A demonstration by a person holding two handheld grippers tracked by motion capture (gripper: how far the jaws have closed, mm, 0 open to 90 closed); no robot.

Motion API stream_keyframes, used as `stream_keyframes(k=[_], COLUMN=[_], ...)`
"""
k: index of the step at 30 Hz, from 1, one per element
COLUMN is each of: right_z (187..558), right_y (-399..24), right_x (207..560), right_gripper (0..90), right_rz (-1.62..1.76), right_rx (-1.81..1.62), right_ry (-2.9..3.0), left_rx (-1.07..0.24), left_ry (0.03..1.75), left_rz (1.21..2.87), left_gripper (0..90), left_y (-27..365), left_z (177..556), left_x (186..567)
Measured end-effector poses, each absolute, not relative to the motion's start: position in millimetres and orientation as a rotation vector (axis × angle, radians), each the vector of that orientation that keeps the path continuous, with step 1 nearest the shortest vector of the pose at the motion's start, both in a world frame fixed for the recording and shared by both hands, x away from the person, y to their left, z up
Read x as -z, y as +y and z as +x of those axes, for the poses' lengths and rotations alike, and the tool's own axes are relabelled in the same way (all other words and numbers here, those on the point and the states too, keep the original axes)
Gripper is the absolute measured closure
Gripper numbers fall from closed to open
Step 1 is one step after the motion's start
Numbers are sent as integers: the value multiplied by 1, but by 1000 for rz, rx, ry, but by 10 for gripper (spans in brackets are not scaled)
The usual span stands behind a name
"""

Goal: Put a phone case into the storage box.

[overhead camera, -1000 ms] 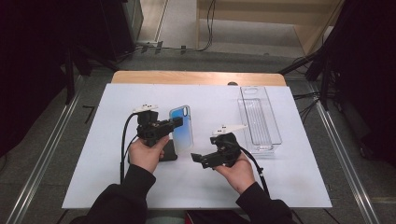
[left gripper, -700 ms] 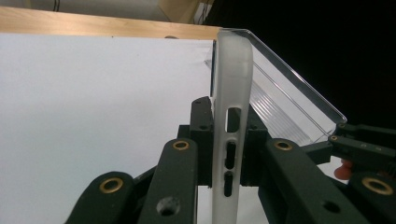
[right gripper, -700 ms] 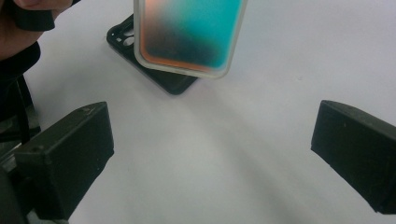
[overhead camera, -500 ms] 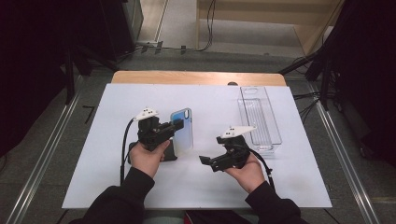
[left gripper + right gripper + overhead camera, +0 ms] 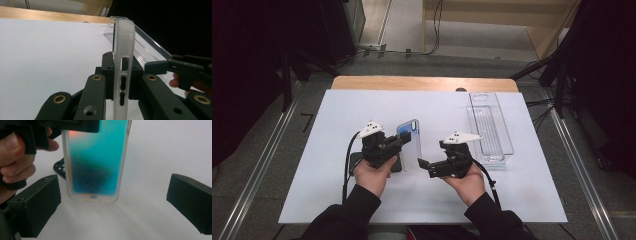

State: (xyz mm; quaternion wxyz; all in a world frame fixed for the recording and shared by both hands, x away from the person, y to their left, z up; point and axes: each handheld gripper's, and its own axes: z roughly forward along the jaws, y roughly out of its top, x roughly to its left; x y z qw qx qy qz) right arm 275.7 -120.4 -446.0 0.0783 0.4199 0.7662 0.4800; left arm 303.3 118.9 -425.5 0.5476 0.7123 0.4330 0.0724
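A translucent phone case (image 5: 410, 142) with a blue-green tint stands up off the white table, and my left gripper (image 5: 399, 143) is shut on it. In the left gripper view the case (image 5: 123, 50) shows edge-on, pinched between the two pads of the left gripper (image 5: 122, 72). My right gripper (image 5: 427, 168) hovers just right of the case and points at it, open. In the right gripper view the case's broad face (image 5: 96, 162) hangs ahead, beyond the wide gap of the right gripper (image 5: 115, 202), touching neither pad.
A clear plastic tray (image 5: 507, 145) lies at the right of the white table sheet (image 5: 337, 110), and its wall shows behind the case (image 5: 147, 40). A dark flat object (image 5: 394, 165) lies under the left hand. A wooden strip (image 5: 422, 83) borders the far side.
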Motion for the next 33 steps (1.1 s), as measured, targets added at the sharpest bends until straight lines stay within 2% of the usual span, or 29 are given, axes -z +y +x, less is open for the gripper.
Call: stream_keyframes(k=[26, 27, 29, 31, 33], right_z=[278, 277, 277, 277, 276], right_y=[-95, -95, -96, -97, -96], right_x=[451, 451, 451, 451, 450], right_gripper=[0, 39, 61, 136, 144], right_rz=[1321, 1321, 1322, 1311, 1305], right_rx=[-1473, -1463, -1461, -1479, -1475], right_ry=[2231, 2229, 2221, 2232, 2227], left_rx=[-109, -109, -105, -105, -94], left_ry=[997, 997, 995, 997, 1000], left_rz=[1728, 1727, 1729, 1725, 1719], left_gripper=[805, 805, 804, 803, 804], left_y=[95, 94, 93, 94, 95], left_z=[286, 286, 285, 285, 286], left_x=[430, 430, 430, 430, 430])
